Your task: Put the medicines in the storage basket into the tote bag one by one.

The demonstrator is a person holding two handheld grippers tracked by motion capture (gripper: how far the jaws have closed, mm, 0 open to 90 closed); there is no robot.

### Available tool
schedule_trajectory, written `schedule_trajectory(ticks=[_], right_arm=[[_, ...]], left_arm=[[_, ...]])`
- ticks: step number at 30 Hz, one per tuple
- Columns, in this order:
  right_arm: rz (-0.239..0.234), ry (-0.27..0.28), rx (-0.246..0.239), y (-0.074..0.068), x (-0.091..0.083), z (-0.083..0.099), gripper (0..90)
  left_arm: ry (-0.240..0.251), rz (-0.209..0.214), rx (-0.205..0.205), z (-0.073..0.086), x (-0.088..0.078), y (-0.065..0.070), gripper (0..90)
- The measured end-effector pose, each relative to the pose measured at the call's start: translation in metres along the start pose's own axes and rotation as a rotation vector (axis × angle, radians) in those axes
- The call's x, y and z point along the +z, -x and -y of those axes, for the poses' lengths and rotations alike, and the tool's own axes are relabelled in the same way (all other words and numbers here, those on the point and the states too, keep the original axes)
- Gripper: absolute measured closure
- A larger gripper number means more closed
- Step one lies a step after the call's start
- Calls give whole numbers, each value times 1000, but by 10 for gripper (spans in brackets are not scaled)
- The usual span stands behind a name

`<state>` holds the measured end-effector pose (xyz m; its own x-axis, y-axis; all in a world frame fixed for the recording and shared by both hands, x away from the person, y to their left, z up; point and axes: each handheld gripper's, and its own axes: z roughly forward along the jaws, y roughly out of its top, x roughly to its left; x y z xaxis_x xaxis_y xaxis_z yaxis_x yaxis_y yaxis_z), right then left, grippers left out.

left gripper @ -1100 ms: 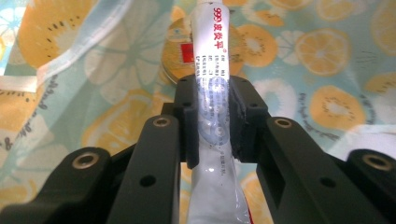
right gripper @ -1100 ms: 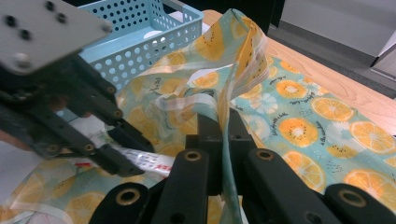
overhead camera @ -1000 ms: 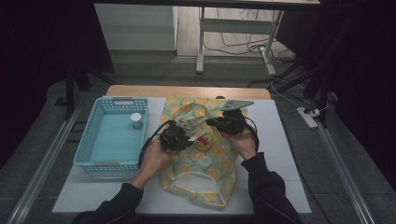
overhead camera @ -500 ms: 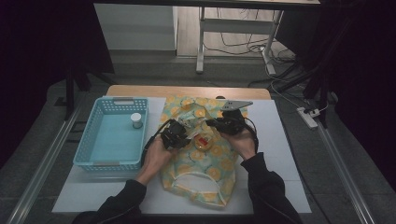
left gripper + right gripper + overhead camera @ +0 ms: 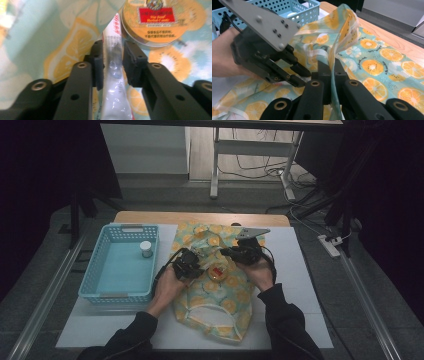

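Left gripper, jaws just eased apart around a clear sachet, lower end cut off; right gripper pinches raised fruit-print bag fabric, bag interior hidden.

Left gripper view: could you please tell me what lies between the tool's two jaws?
In the left gripper view, a clear plastic sachet with red print lies between the left tool's jaws, which have just been opening, over the fruit-print bag.

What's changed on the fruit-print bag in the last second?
The left tool has just been opening its jaws around the white sachet, which stands loose between them; the round tin now lies uncovered beside it. The right tool stays clamped on the bag's edge; the basket is unmoved.
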<state>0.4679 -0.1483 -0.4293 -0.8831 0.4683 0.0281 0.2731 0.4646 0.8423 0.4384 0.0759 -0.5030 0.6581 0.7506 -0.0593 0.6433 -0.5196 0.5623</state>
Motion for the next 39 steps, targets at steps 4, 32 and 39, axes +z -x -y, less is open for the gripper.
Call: schedule_trajectory(ticks=[4, 32, 39], right_arm=[[1, 4, 1, 0, 0, 0, 893], [3, 7, 0, 0, -3, -1, 893], [3, 9, -2, 0, -4, -1, 892]], left_arm=[[15, 24, 3, -1, -8, 2, 596], [144, 136, -14, 9, -67, -6, 162], [179, 188, -42, 17, -84, -21, 55]])
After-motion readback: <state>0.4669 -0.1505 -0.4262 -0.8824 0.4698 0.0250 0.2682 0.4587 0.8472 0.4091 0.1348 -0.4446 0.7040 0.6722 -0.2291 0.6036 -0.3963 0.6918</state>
